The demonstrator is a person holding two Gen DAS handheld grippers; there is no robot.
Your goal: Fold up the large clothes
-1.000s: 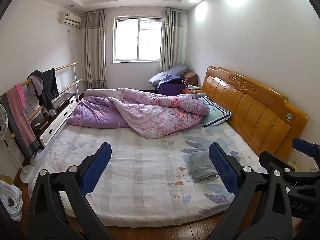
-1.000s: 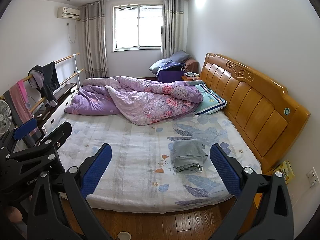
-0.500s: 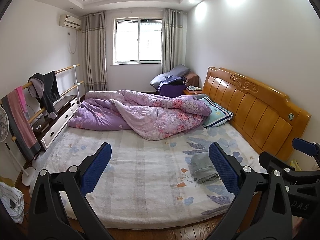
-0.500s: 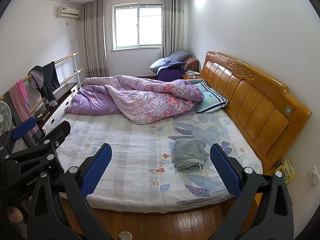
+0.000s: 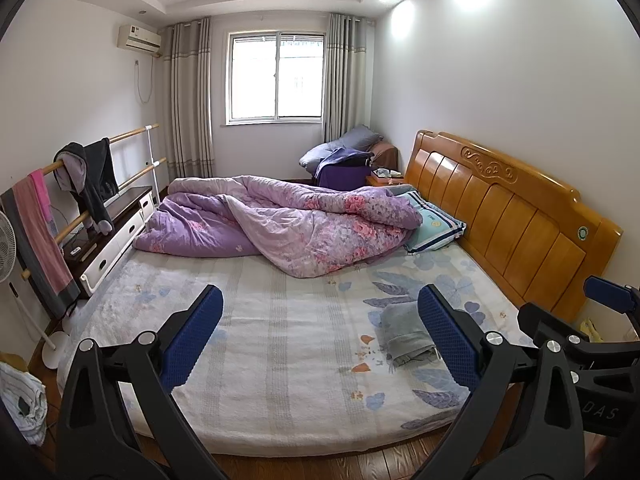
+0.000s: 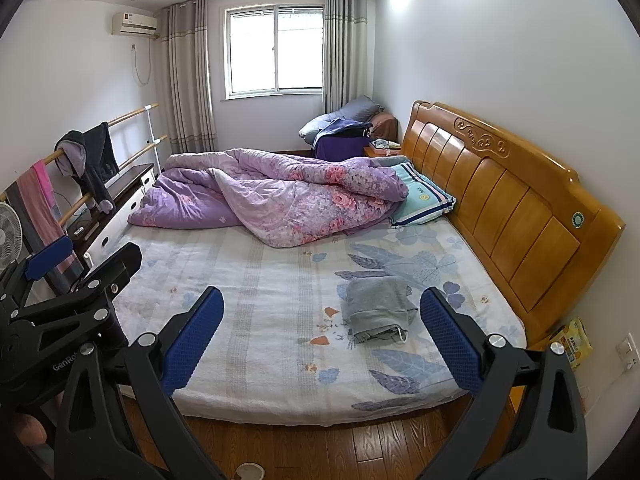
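Grippers are both hanging in the air near the foot of the bed, holding nothing. The left gripper [image 5: 320, 336] and the right gripper [image 6: 324, 338] are gaping wide. A folded grey piece of clothing [image 6: 378, 308] is lying on the right side of the flowery bed sheet [image 6: 260, 300], near the wooden headboard [image 6: 500, 192]. A crumpled purple flowery quilt [image 6: 280, 196] is lying at the far end.

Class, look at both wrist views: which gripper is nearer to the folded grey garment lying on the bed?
Right. The right gripper faces the grey garment almost head-on; the left gripper stands further left, garment off toward its right finger. Both are open, off the bed.
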